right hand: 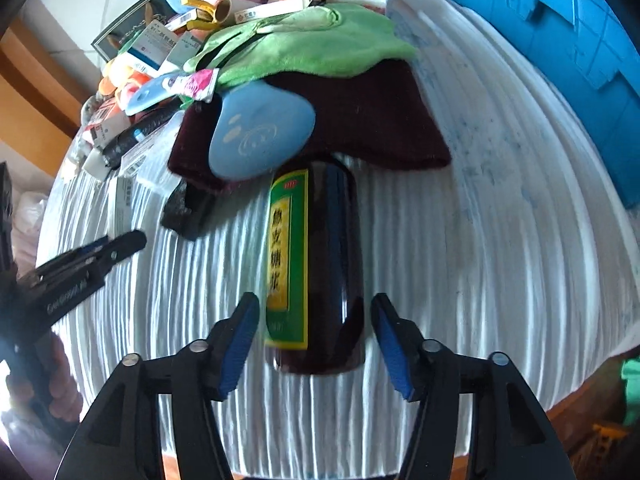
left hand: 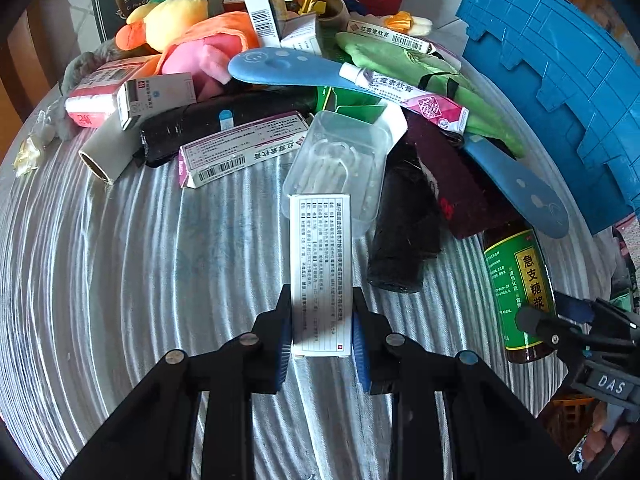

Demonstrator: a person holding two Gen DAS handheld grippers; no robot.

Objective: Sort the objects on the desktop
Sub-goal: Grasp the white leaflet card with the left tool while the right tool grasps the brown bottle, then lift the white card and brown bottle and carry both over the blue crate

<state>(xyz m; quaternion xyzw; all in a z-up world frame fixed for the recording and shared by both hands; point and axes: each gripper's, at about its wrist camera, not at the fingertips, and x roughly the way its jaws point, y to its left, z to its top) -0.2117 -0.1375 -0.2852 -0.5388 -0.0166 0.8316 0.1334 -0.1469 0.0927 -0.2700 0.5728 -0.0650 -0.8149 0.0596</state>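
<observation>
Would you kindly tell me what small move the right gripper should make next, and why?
Probably close the right gripper on the brown glass syrup bottle with the green label: its blue pads flank the lying bottle with gaps on both sides, so nothing is gripped yet.

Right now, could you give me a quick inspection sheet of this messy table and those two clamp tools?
Surface: table under a ribbed grey-white cloth.
Job's things: white box gripped upright; brown bottle lying flat, its top under a dark red cloth.
Clutter: soft toys, medicine boxes, blue scoops, clear tray, green cloth, black rolls.
Grippers: left gripper shut on the box; right gripper open, its jaws either side of the bottle.
Cables: nothing seen.
Surroundings: blue crate at the right, tiled floor behind.
</observation>
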